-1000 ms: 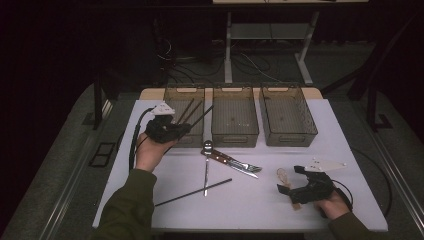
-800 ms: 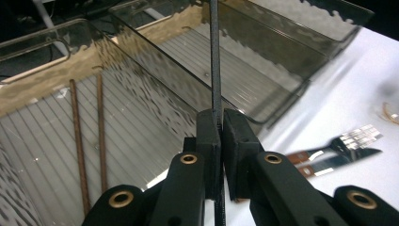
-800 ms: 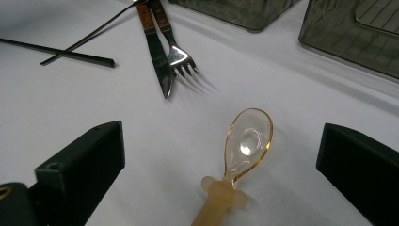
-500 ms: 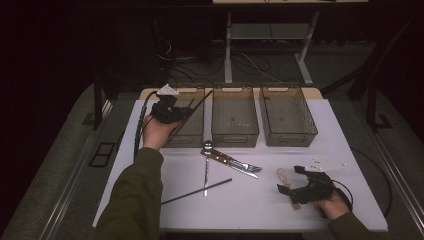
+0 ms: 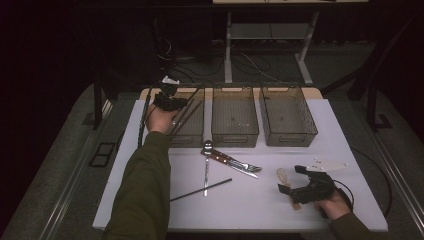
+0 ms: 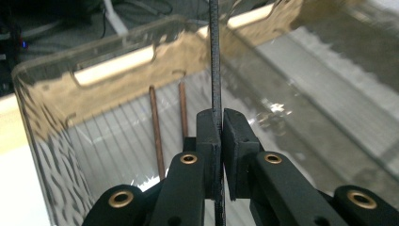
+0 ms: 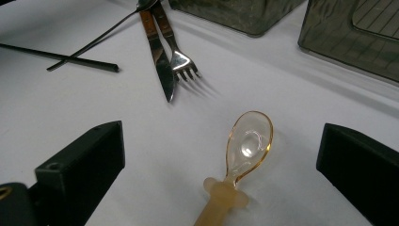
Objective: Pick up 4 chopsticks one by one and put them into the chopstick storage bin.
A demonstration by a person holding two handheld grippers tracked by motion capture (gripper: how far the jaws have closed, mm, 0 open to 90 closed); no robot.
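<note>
Chopsticks occupy us at the far left: our left gripper (image 5: 172,101) hangs over the leftmost bin (image 5: 192,131), clenched on a single black chopstick (image 6: 216,70) that runs straight up between the pressed pads. In the left gripper view we see two brown chopsticks (image 6: 156,134) already lying on the ribbed floor of that clear bin, side by side and leaning toward its far wall. From above, dark sticks slant across the same bin beside our hand.

Moving right along the white counter (image 5: 150,200), another black chopstick (image 5: 201,190) lies flat in front of the bins, crossed near one end by a slim metal spoon (image 5: 206,170). Just beside these rest a knife (image 5: 227,162) and a fork (image 5: 245,165) with wooden handles, close together and angled the same way. Behind them stand the middle bin (image 5: 235,135) and the right bin (image 5: 295,137).

Farther right, our right gripper (image 5: 292,182) rests low on the counter, released, its jaws spread wide. Between them, touching neither, lies an amber plastic spoon (image 7: 247,141), bowl up. A white utensil (image 5: 327,164) lies just beyond that gripper.
</note>
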